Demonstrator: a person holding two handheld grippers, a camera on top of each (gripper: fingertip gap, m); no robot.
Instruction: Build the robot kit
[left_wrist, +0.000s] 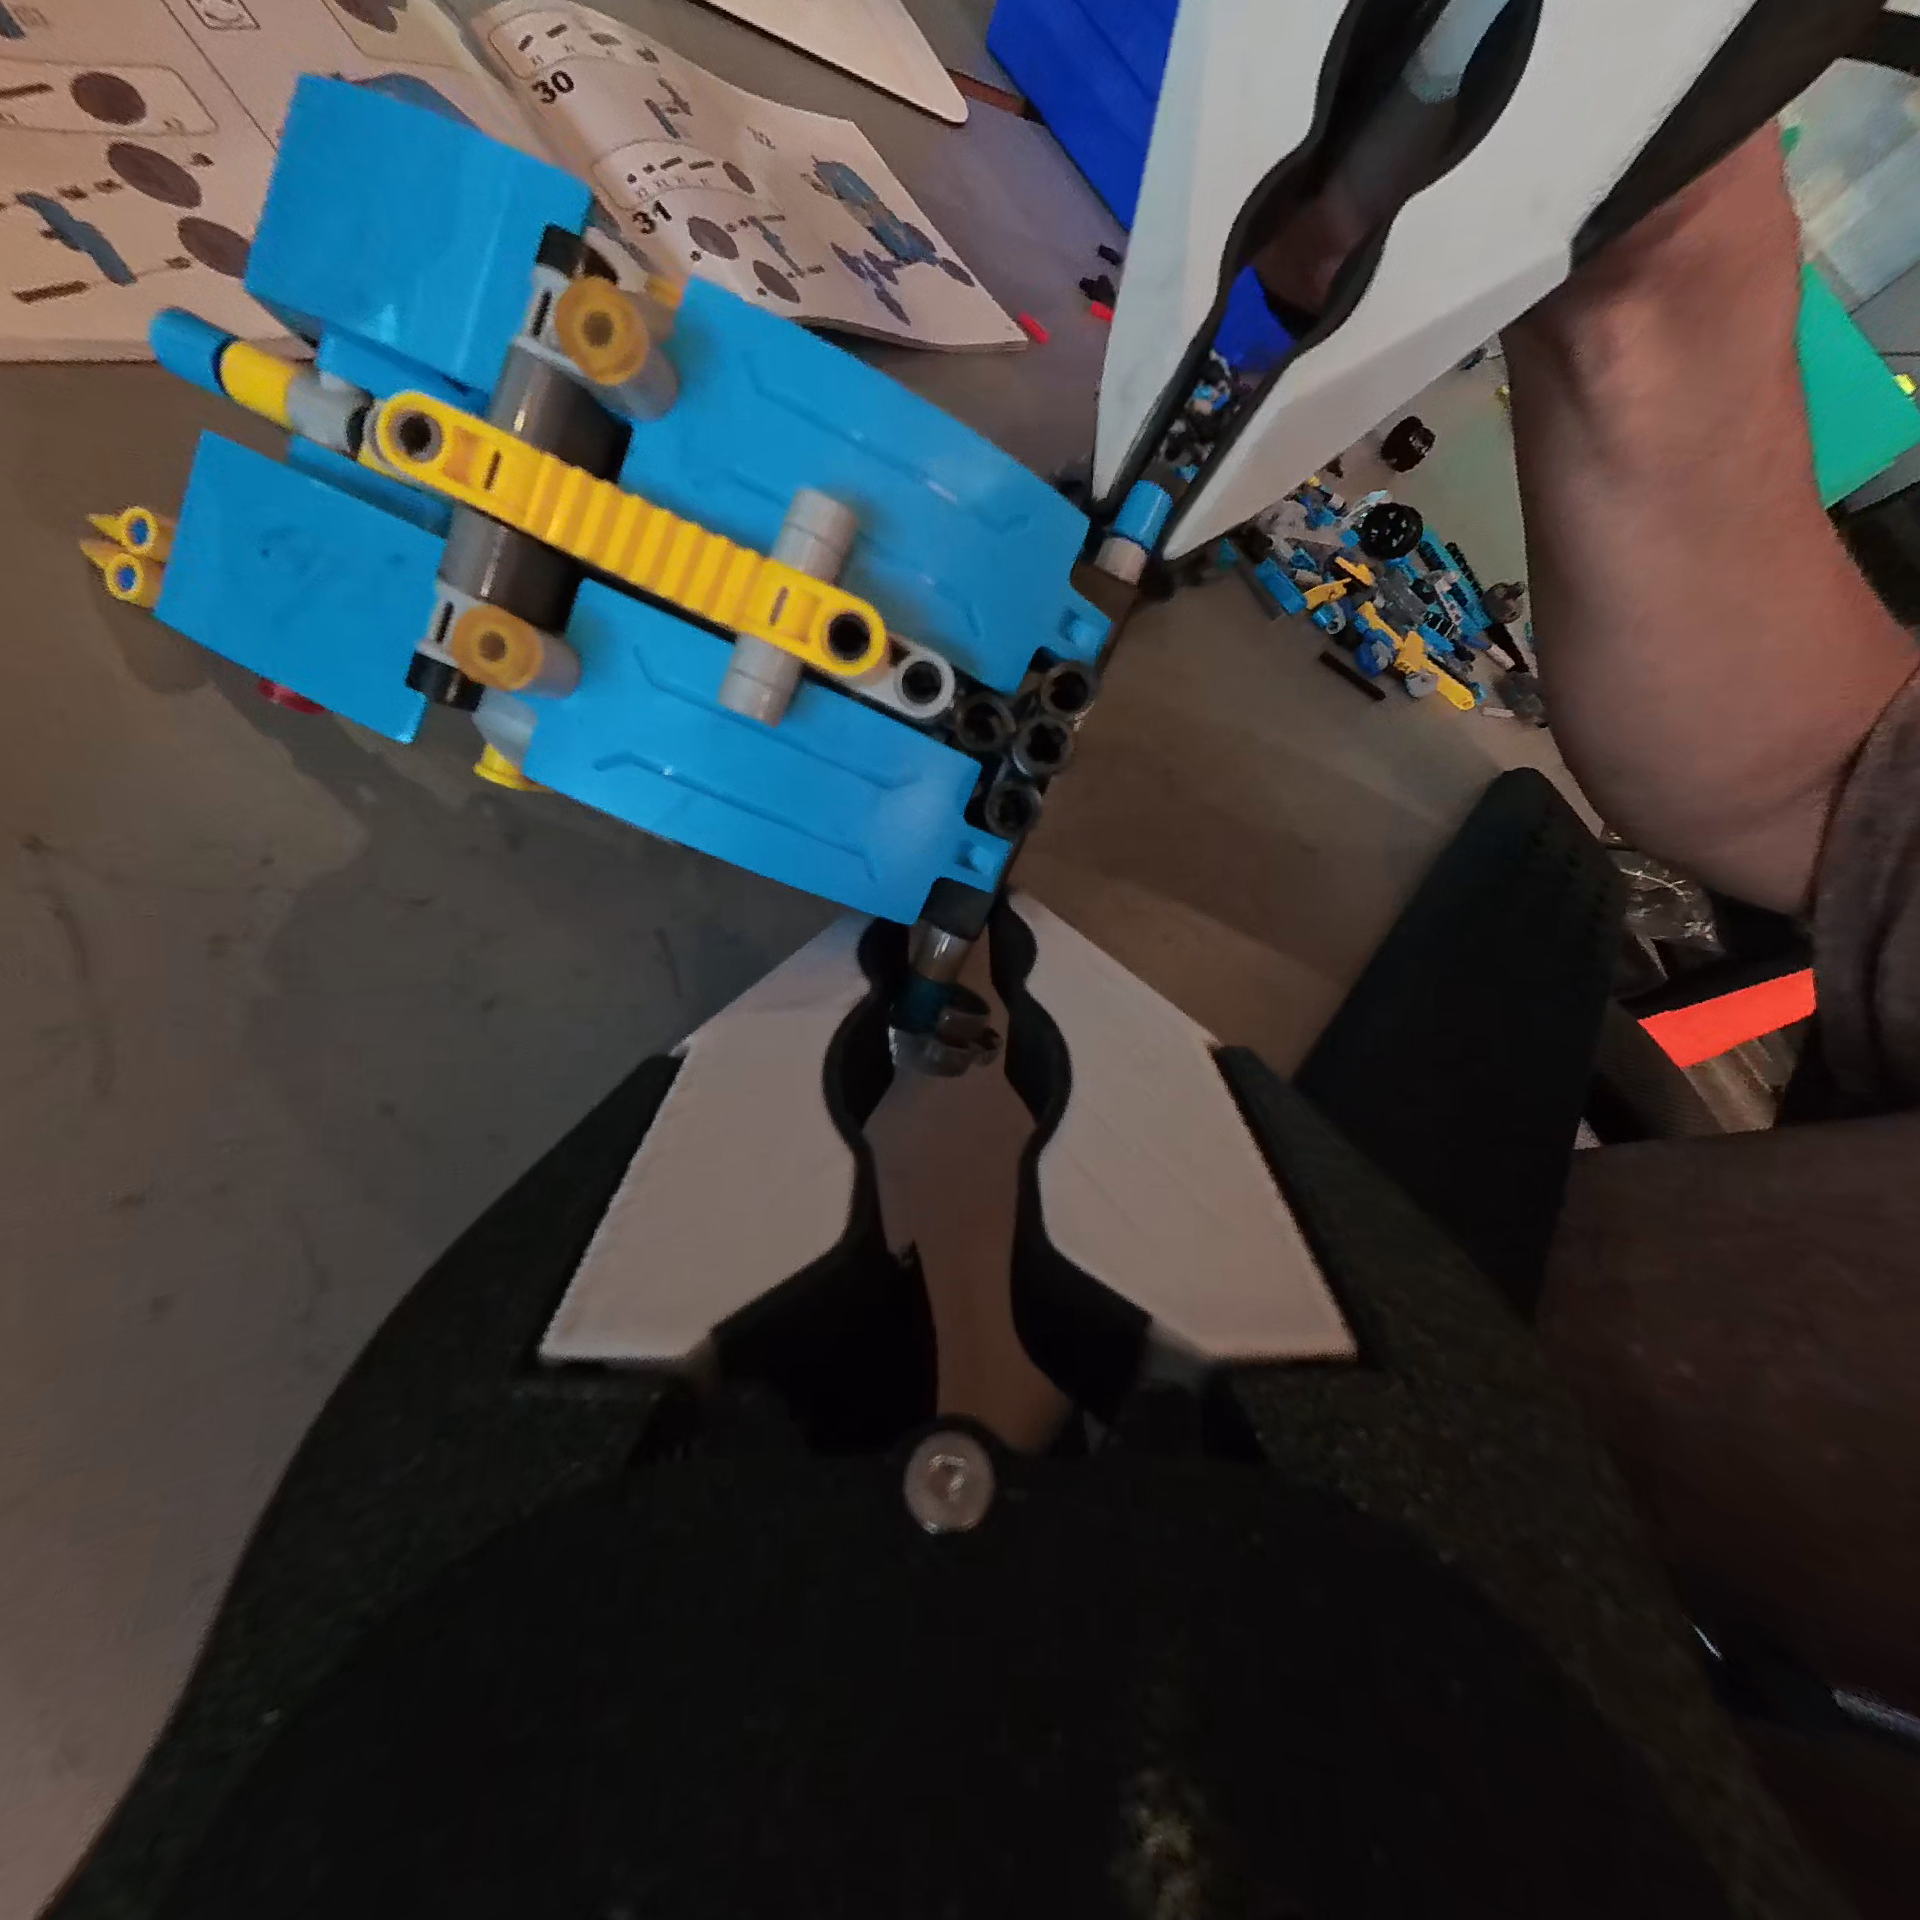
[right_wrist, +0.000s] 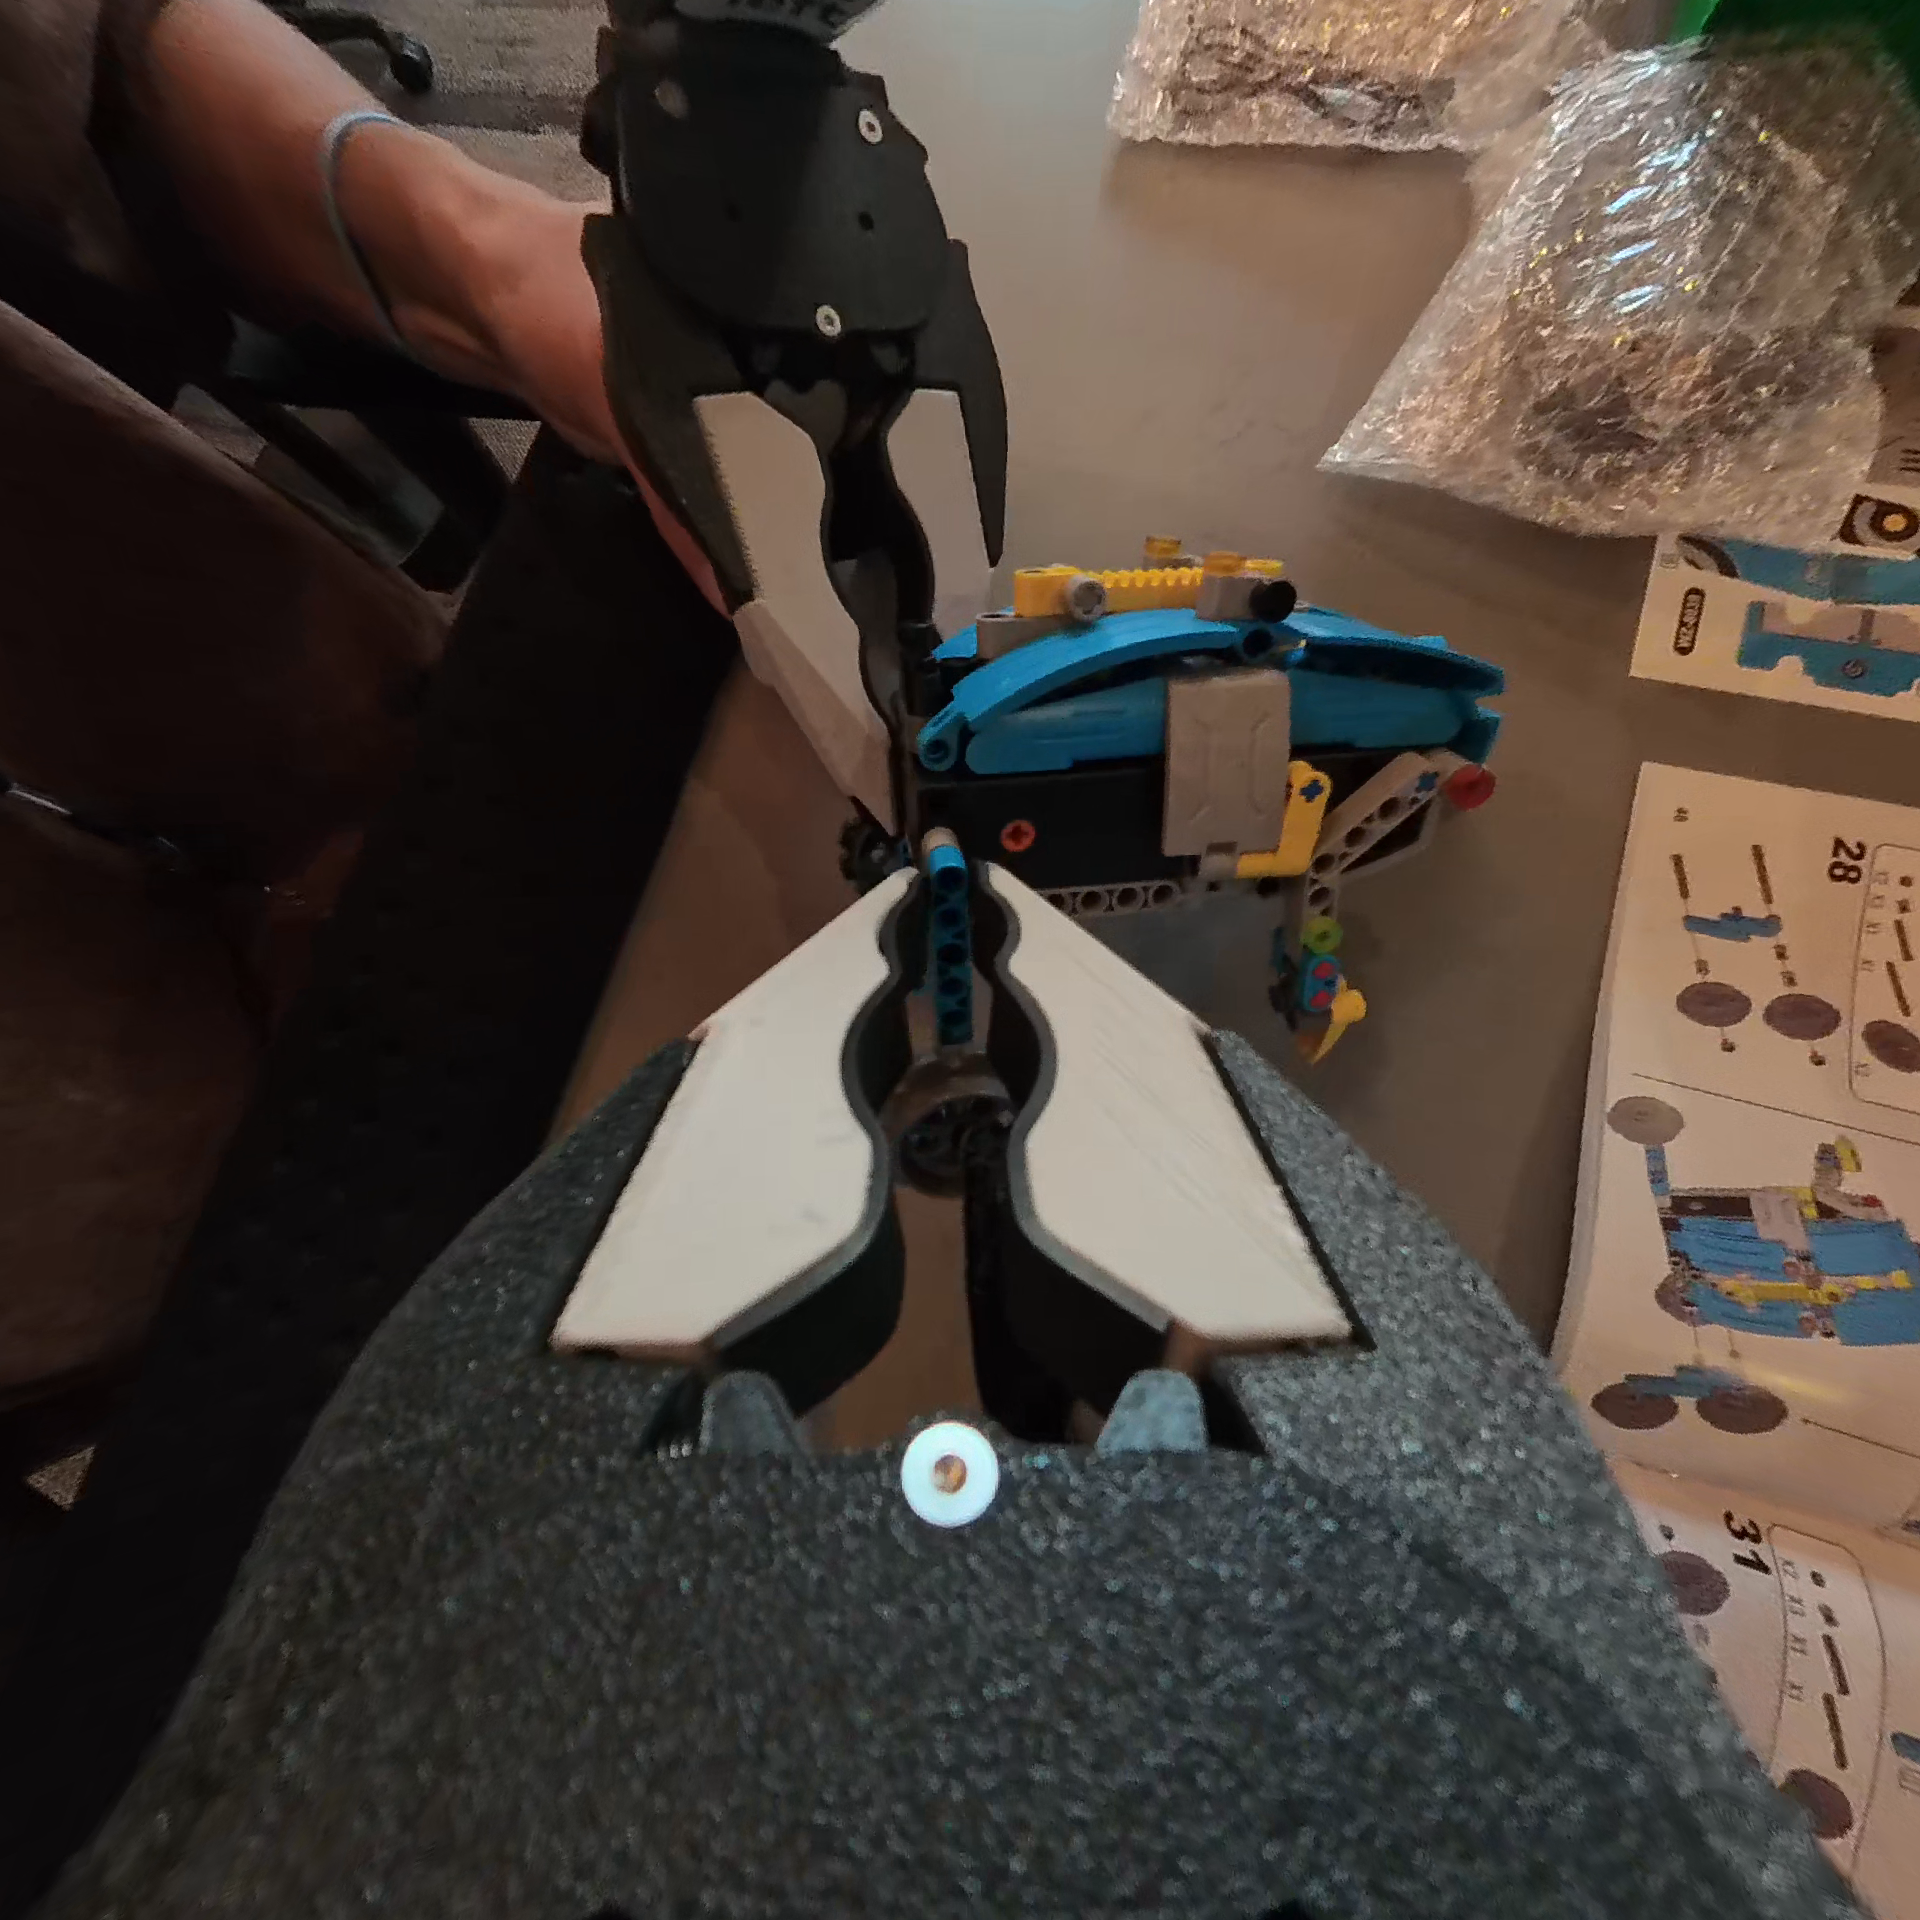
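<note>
A blue brick-built vehicle model (left_wrist: 644, 540) with a yellow toothed rack (left_wrist: 634, 530) on top sits at the grey table's edge; it also shows in the right wrist view (right_wrist: 1195, 717). My left gripper (left_wrist: 935, 920) is shut on a short grey and blue axle piece (left_wrist: 935, 997) sticking out of the model's end. It reaches down from above in the right wrist view (right_wrist: 899, 821). My right gripper (right_wrist: 948, 878) is shut on a blue holed beam (right_wrist: 951, 956) with a black wheel hub (right_wrist: 940, 1127) behind it, its tip against the model's end. It also shows in the left wrist view (left_wrist: 1135, 530).
Printed building instruction sheets (right_wrist: 1766, 1039) lie right of the model and behind it (left_wrist: 727, 208). Bubble-wrap bags (right_wrist: 1662, 312) sit at the back right. A pile of loose blue, yellow and black parts (left_wrist: 1382, 603) lies beyond. A person's forearm (left_wrist: 1683, 520) is close by.
</note>
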